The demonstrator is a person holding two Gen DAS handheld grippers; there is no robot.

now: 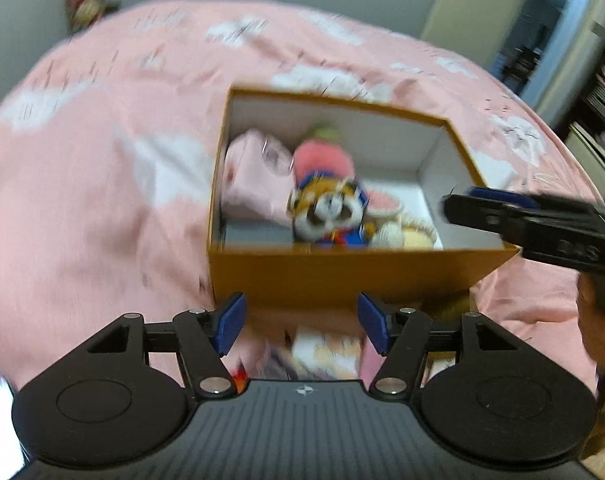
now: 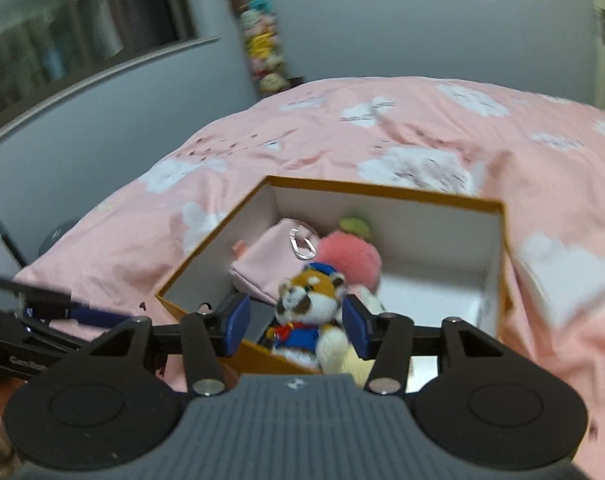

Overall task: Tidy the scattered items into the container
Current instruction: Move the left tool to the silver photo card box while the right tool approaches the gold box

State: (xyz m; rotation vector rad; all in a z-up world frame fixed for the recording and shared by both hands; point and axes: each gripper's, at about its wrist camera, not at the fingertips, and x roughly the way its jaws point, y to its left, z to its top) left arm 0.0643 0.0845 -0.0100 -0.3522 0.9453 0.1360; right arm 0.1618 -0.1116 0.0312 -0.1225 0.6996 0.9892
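Note:
An open orange box [image 1: 342,276] [image 2: 498,264] with white inside stands on the pink bed. In it lie a pink pouch [image 1: 254,176] [image 2: 270,260], a pink plush with a green top [image 1: 322,152] [image 2: 350,252], a raccoon plush in blue [image 1: 326,212] [image 2: 306,304] and a cream plush [image 1: 406,236]. My left gripper [image 1: 301,322] is open and empty, just in front of the box's near wall. My right gripper [image 2: 296,322] is open over the box's near corner, its fingers either side of the raccoon plush without closing on it. It also shows in the left wrist view [image 1: 542,224].
The pink cloud-print bedcover [image 1: 102,200] [image 2: 422,128] spreads all around the box. A printed flat item [image 1: 326,350] lies on the cover below my left gripper. A door [image 1: 474,0] and shelves [image 1: 598,120] stand at the right. A column of hanging plush toys [image 2: 258,40] is at the far wall.

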